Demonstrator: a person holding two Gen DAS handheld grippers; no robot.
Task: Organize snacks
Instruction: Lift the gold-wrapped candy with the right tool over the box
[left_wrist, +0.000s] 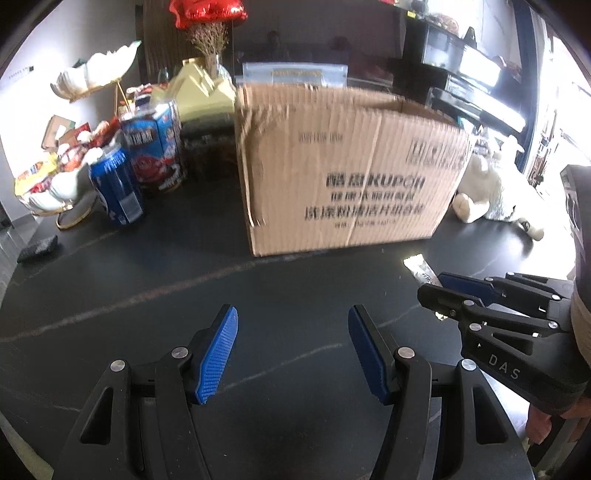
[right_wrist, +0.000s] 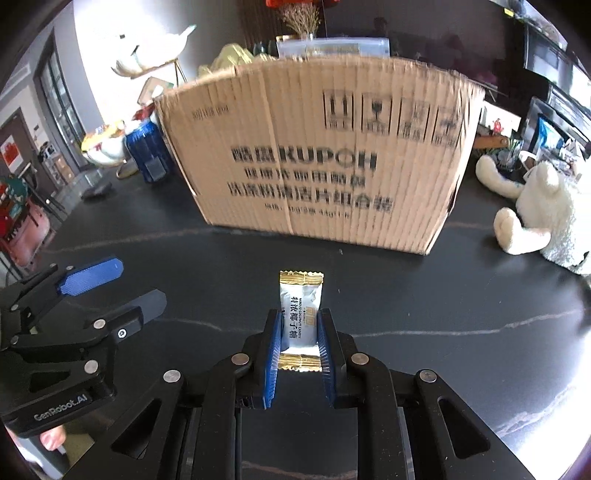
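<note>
One dark worktop (right_wrist: 424, 314) carries everything here, and the biggest thing on it is a cardboard box (right_wrist: 317, 155), open at the top, standing just beyond both grippers. A white plush toy (right_wrist: 543, 214) lies to its right; blue cans (left_wrist: 122, 184) and a dish of snacks (left_wrist: 48, 184) sit to its left.

The right gripper (right_wrist: 300, 328) is pinching a candy packet (right_wrist: 301, 314) across its narrow width, blue pads pressed on both long edges. The left gripper (left_wrist: 291, 350) is spread with nothing between its pads, hovering over bare worktop.

The step in hand looks like carrying the packet to the box. To do it well, lift high enough to clear the near wall before moving forward, and hold the pinch firm, since a slick wrapper may slip.

The packet's long axis runs straight ahead along the gripper's fingers, its gold-crimped far end pointing at the box.
</note>
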